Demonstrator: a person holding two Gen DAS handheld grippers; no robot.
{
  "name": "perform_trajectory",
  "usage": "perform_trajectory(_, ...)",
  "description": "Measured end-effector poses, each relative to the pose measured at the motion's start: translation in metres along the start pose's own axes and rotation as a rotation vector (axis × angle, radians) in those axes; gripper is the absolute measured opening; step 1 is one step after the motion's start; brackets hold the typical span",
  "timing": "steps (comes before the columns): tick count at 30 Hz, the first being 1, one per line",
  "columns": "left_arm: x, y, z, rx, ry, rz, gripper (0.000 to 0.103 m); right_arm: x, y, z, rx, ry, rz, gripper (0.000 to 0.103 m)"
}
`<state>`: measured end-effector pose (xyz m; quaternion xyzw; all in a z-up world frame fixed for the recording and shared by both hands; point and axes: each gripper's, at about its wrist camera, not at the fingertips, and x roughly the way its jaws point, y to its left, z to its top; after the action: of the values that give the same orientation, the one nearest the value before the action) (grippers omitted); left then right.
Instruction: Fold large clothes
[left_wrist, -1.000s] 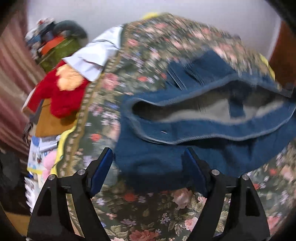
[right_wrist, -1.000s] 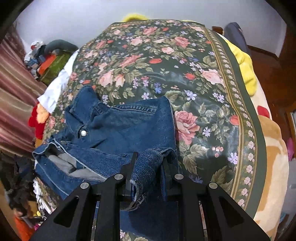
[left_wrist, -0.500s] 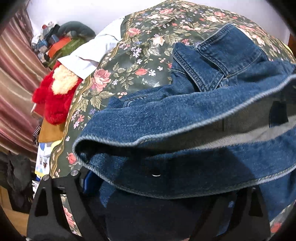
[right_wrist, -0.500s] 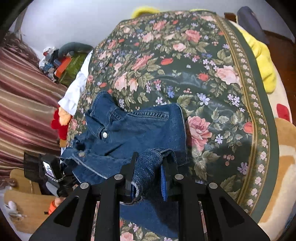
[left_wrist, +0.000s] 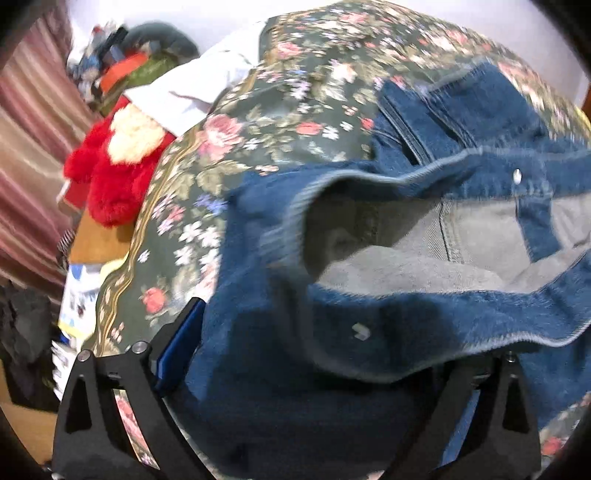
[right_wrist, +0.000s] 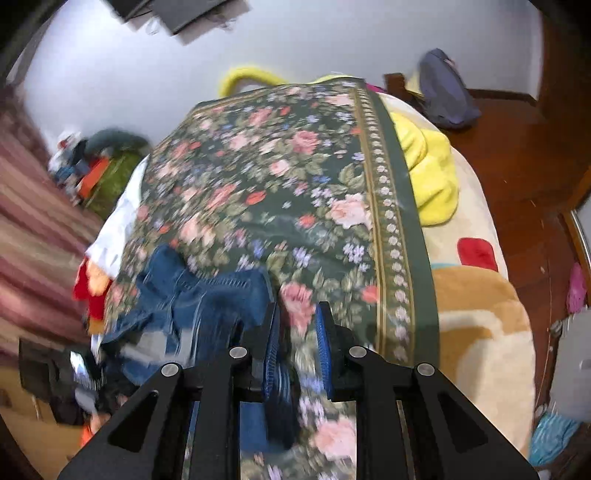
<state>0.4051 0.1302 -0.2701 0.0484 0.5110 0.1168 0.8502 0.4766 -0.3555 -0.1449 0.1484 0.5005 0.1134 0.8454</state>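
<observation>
Right gripper (right_wrist: 297, 332) slightly parted, empty; left gripper (left_wrist: 321, 339) spread wide w/ denim jacket (left_wrist: 369, 295) bunched between fingers. I reckon it slips off near edge.

Denim jacket (left_wrist: 369, 332) drapes over the wide-spread left claw (left_wrist: 325, 354).

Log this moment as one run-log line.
task: fold large clothes | item: denim jacket bunched on floral bedspread | left gripper: jaws wide, denim between | right gripper: jaws open, empty

Blue denim jacket (left_wrist: 369, 332), green floral bedspread (right_wrist: 277, 184)
</observation>
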Motion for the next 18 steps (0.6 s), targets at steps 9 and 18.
perform_trajectory(9, -0.061, 0.007, -0.021, 0.071, -0.053, -0.093, 0.096, 0.018, 0.078, -0.087, -0.356, 0.069, 0.026, 0.016)
perform_trajectory(18, -0.058, -0.057, -0.032, 0.267, -0.068, -0.188, 0.096, 0.098, 0.143, -0.130, -0.510, 0.196, 0.041, 0.016)
